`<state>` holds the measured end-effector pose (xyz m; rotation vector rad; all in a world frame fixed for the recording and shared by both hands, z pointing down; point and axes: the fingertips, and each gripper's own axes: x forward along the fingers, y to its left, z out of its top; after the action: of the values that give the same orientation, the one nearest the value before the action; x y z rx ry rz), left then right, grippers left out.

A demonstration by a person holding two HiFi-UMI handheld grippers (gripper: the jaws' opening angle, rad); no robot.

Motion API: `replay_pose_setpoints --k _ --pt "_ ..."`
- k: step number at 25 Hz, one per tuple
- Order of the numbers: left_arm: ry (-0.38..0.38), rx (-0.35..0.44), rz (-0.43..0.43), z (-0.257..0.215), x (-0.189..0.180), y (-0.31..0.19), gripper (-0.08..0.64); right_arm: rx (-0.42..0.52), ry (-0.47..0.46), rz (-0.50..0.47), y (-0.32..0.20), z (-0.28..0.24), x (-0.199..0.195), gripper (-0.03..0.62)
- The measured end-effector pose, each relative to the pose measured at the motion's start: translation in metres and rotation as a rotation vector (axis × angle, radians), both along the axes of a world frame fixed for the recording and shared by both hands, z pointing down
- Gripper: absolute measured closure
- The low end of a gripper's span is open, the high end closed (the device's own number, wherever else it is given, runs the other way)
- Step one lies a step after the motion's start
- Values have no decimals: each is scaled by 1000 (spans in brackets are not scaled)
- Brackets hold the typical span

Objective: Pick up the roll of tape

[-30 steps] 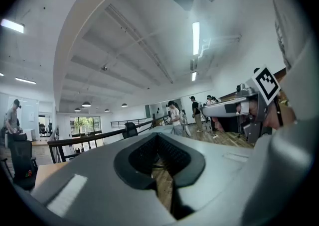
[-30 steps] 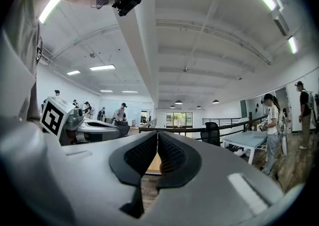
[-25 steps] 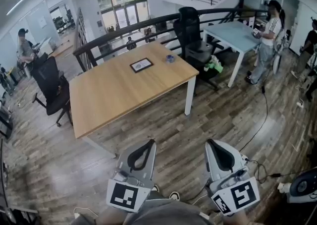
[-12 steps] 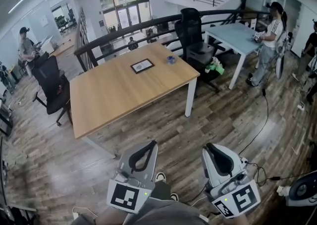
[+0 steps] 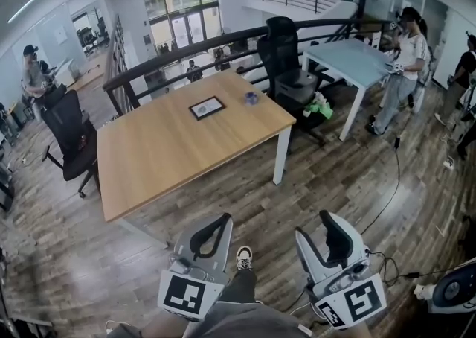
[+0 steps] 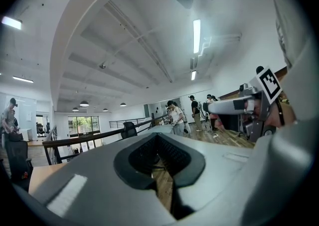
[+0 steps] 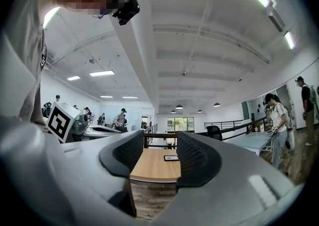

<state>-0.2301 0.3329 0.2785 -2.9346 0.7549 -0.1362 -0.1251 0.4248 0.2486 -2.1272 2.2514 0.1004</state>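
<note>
A small blue roll of tape [image 5: 252, 97] lies near the far right corner of the wooden table [image 5: 163, 158], beside a black-framed tablet [image 5: 207, 108]. Both grippers hover over the floor well short of the table and point level toward it. The tips of my left gripper [image 5: 224, 219] [image 6: 158, 136] meet, so it is shut on nothing. My right gripper [image 5: 314, 227] [image 7: 158, 151] is opening, its jaws wide apart with nothing between them. In the right gripper view the table [image 7: 152, 168] and tablet [image 7: 171, 158] show through the gap.
Black office chairs stand left [image 5: 71, 135] and behind [image 5: 282, 53] the wooden table. A pale blue table [image 5: 349, 57] with a person [image 5: 401, 61] beside it is at the right. Cables [image 5: 390, 187] trail over the wood floor. A railing [image 5: 186, 46] runs behind the tables.
The right gripper's jaws have gone from shut to wide open. Both grippers have shifted a little toward the table, and a shoe now shows between them.
</note>
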Motion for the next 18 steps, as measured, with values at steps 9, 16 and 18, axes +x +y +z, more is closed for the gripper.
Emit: replay_pose_setpoints --k 9,16,18 --pt "-20 -27 17 7 45 -89 558 -77 6 11 -87 16 45 402" --pt "-31 -50 60 3 92 -189 558 -134 12 33 -187 16 87 402" --pt "-33 -54 68 3 105 -218 560 -149 13 31 -218 18 97 402"
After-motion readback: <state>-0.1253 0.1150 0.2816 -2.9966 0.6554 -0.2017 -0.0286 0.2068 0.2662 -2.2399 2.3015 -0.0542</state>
